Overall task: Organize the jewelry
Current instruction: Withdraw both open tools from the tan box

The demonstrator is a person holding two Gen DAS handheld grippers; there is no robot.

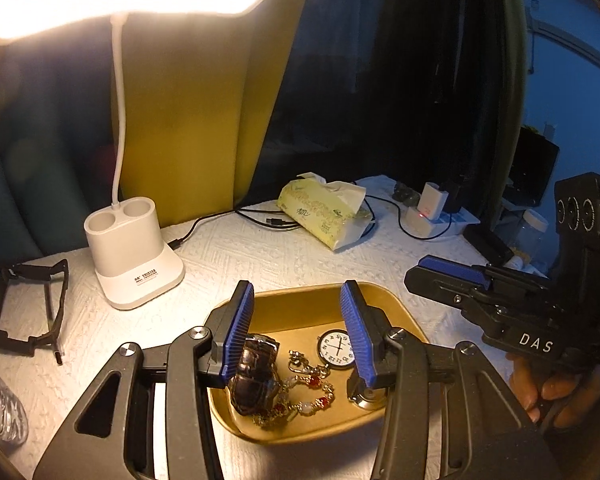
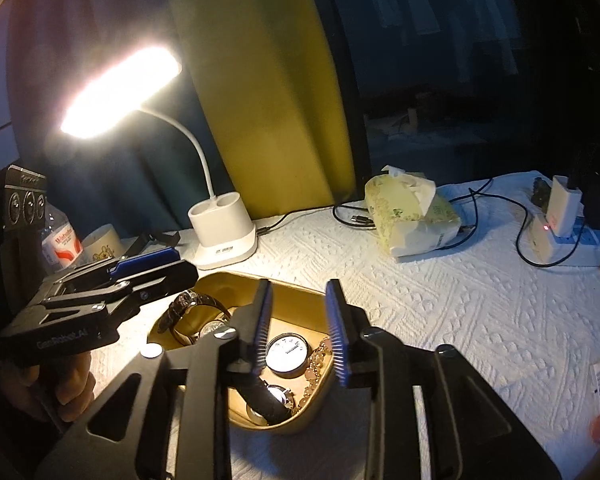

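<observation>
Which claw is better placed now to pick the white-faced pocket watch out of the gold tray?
Probably the left claw: it is open just above the gold tray, with the white-faced pocket watch between its fingers. The right claw is also open over the tray, and looks similarly placed.

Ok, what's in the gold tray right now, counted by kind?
Wristwatches: 2 (dark-band watch, black-strap watch)
White-dial pocket watch: 1
Beaded gold chain: 1
Total: 4 in the gold tray; the gripper fingers may be hiding more.
</observation>
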